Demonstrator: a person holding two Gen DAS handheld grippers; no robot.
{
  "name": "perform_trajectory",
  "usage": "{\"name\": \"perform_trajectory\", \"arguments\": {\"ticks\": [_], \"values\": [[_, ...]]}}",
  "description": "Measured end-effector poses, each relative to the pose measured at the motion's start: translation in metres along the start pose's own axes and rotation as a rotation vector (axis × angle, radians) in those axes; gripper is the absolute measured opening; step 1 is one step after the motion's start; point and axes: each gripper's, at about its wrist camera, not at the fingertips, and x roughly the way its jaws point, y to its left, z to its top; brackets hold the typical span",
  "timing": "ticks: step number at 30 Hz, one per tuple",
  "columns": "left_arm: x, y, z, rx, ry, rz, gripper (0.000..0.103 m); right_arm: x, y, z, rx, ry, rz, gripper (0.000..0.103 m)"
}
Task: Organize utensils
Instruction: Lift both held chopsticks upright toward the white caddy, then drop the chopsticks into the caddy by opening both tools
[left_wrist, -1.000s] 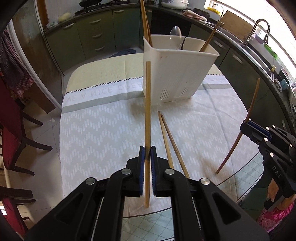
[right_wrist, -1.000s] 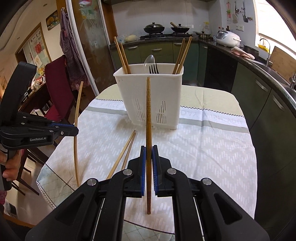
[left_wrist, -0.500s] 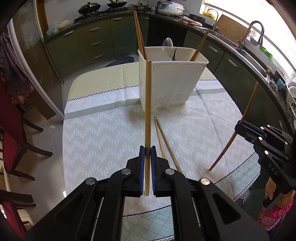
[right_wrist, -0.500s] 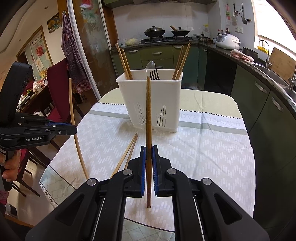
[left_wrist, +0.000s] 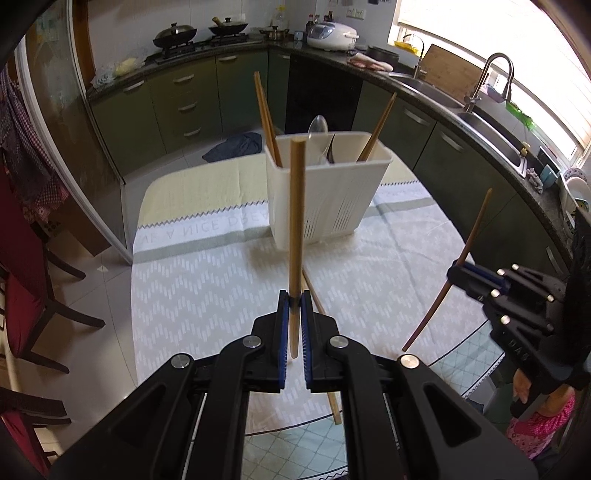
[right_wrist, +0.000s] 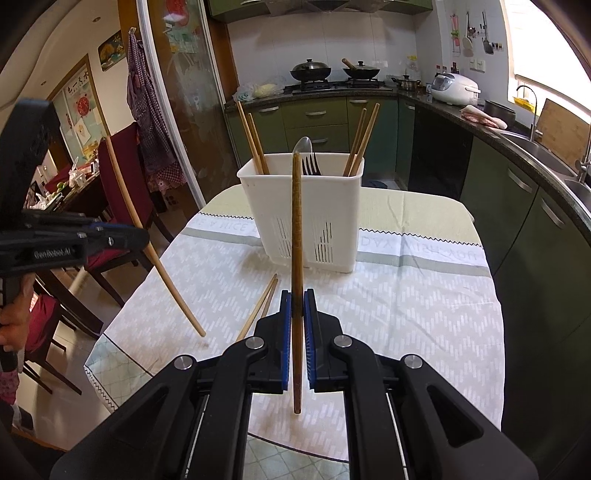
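A light chopstick (left_wrist: 296, 221) is clamped upright in the left gripper (left_wrist: 294, 299), clear of the table (left_wrist: 207, 295), and a darker chopstick (right_wrist: 297, 236) is clamped likewise in the right gripper (right_wrist: 297, 299). The table is covered by a pale patterned tablecloth (right_wrist: 406, 306), on which a white utensil holder (right_wrist: 306, 214) is stood toward the far end; chopsticks, a spoon (right_wrist: 303, 146) and a fork (right_wrist: 312, 165) are held in it. Two loose chopsticks (right_wrist: 260, 308) are laid on the cloth between the holder and the grippers. Green cabinets (left_wrist: 177, 103), a stove with pans (right_wrist: 334, 74), a rice cooker (right_wrist: 456, 88) and a sink (left_wrist: 495, 125) are seen around the room, and red chairs (left_wrist: 22, 280) beside the table.
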Motion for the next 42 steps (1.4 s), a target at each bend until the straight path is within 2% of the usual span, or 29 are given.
{"name": "perform_trajectory", "arguments": {"ticks": [4,13,16,20,25,33,37,42], "values": [[-0.018,-0.005,0.019,0.001,-0.027,-0.031,0.006,-0.003,-0.001,0.002,-0.002,-0.007,0.000,0.008],[-0.085,-0.023,0.094,0.020,-0.239,-0.023,0.006,-0.007,-0.010,0.002,0.010,-0.010,-0.006,0.008],[-0.087,-0.027,0.118,0.014,-0.292,-0.013,0.006,-0.009,-0.014,0.002,0.018,-0.011,-0.011,0.008],[-0.065,-0.028,0.143,-0.002,-0.317,0.020,0.006,-0.014,-0.019,0.004,0.027,-0.026,-0.014,0.008],[-0.022,-0.024,0.152,-0.008,-0.284,0.049,0.006,-0.033,-0.022,0.021,0.035,-0.087,-0.004,0.008],[0.039,-0.013,0.137,-0.011,-0.160,0.071,0.007,-0.062,-0.010,0.070,0.008,-0.190,-0.007,0.008],[0.056,-0.008,0.130,-0.013,-0.126,0.069,0.007,-0.070,-0.008,0.097,0.013,-0.239,-0.009,0.008],[0.055,-0.005,0.126,-0.011,-0.124,0.053,0.008,-0.081,-0.006,0.130,0.025,-0.320,-0.022,0.008]]}}
